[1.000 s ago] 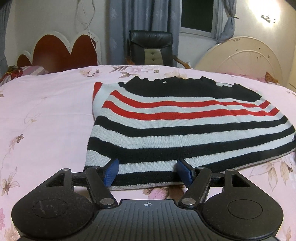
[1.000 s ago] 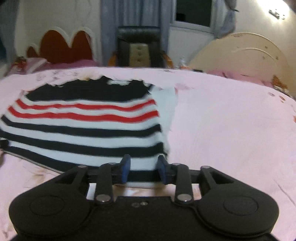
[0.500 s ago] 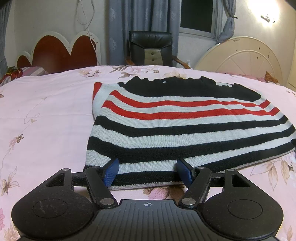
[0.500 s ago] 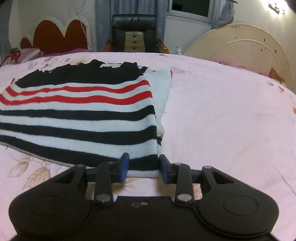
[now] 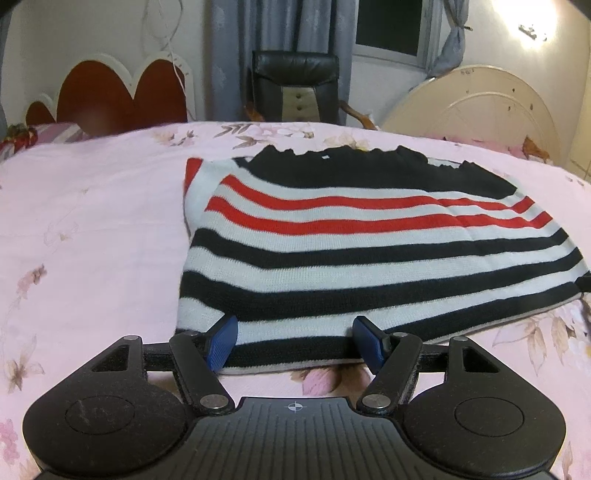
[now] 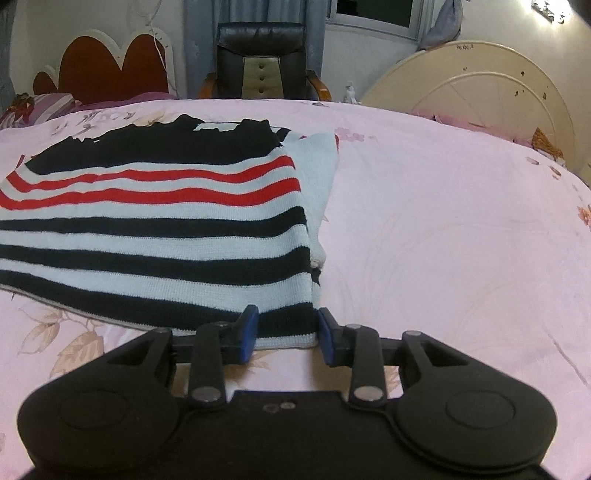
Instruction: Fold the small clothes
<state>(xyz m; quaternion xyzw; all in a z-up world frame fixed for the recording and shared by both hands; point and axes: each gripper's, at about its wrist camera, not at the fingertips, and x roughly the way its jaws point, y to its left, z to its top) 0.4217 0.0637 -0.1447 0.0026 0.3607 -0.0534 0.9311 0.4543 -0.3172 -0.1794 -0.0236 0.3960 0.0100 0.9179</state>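
On the striped sweater [image 5: 369, 251], no readable writing shows.

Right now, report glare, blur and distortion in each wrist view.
Left wrist view: a wall lamp blows out the top right corner; the fisheye bows the bed edge; the striped sweater is sharp. Right wrist view: the same bowing, a softer picture, dim lower rim around the right gripper.

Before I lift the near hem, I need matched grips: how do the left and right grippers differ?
The left gripper stands wide open; the right gripper is open more narrowly. The left sits inboard of the striped knit sweater's corner; the right straddles the other corner. Both have blue pads flanking the near hem, neither visibly pinching it.
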